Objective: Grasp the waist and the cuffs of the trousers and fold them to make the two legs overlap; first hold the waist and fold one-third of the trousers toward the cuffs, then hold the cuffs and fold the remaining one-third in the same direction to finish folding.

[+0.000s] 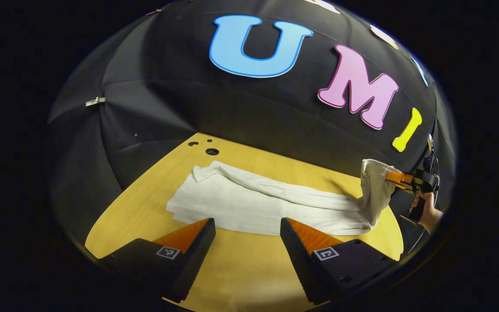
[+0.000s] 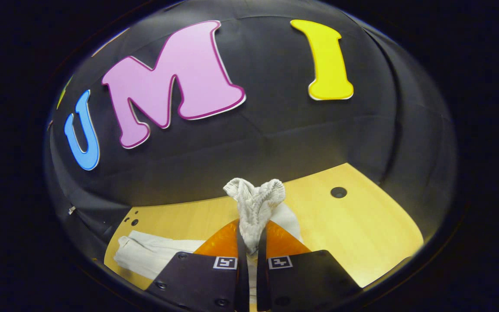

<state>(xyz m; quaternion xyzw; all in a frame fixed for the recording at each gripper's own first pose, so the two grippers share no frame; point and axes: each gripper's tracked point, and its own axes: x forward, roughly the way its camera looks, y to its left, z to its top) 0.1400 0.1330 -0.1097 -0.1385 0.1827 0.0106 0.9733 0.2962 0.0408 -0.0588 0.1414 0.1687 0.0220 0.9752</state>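
White trousers (image 1: 258, 203) lie stretched across the wooden table (image 1: 241, 273), the legs laid one on the other. My left gripper (image 1: 247, 222) hangs open just above their near edge, touching nothing. At the right end, my right gripper (image 1: 399, 178), held by a hand (image 1: 427, 212), is shut on a bunched end of the trousers (image 1: 375, 186) and holds it off the table. In the right gripper view that bunched end (image 2: 254, 203) stands up from between the shut fingers of the right gripper (image 2: 251, 236), and the trousers (image 2: 145, 255) trail off to the left. I cannot tell whether this end is waist or cuffs.
The table has small round holes (image 1: 212, 151) near its far left corner and another hole (image 2: 338, 192) on the right side. The booth's black cloth wall (image 1: 249, 117) closes in right behind the table. Bare wood (image 2: 362, 234) lies to the right of the right gripper.
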